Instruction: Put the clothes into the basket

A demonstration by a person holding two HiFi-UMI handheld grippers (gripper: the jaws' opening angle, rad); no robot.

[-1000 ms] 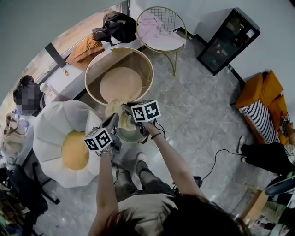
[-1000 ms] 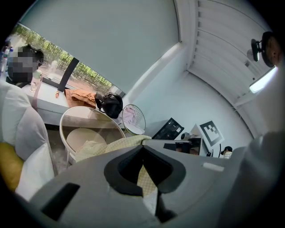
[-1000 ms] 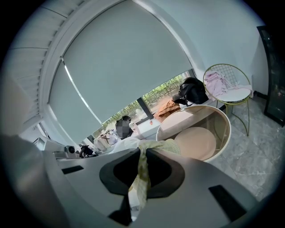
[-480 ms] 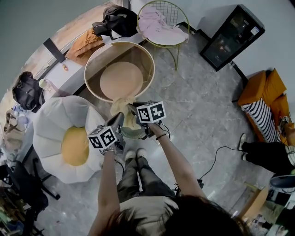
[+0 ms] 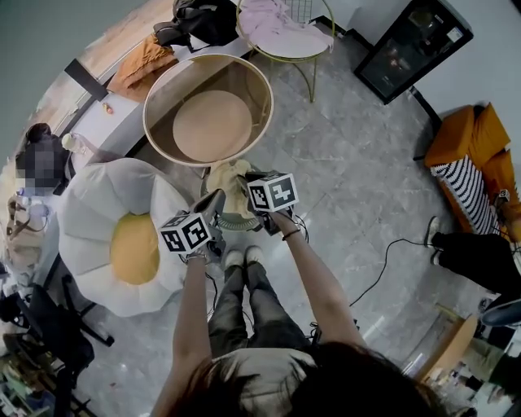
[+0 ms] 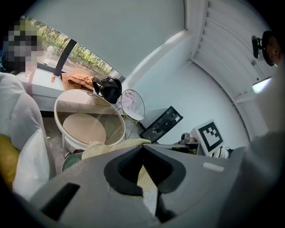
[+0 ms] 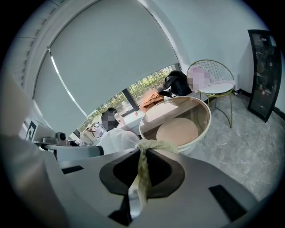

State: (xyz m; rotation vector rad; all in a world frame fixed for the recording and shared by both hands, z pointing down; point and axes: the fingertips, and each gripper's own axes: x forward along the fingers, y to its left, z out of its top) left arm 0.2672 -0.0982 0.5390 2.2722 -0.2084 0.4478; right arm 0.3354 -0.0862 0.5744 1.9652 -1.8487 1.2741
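A pale yellow cloth [image 5: 229, 181] hangs between my two grippers, just above a small green basket [image 5: 237, 221] on the floor by my feet. My left gripper [image 5: 214, 203] is shut on one edge of the cloth [image 6: 146, 179]; the fabric is pinched between its jaws. My right gripper [image 5: 245, 181] is shut on another bunched edge of it [image 7: 142, 171]. In the left gripper view the basket's green rim [image 6: 71, 161] shows under the cloth. The inside of the basket is hidden by the fabric.
A round glass-topped table [image 5: 207, 110] stands just beyond the basket. A white and yellow beanbag [image 5: 122, 236] lies at the left. A wire chair with pink clothes [image 5: 285, 32], orange clothes [image 5: 138, 69] and a black bag [image 5: 195, 16] are at the back. A cable [image 5: 383, 269] crosses the floor.
Both grippers have sunk with the yellow cloth, which now hangs lower over the green basket. Both grips stay the same.
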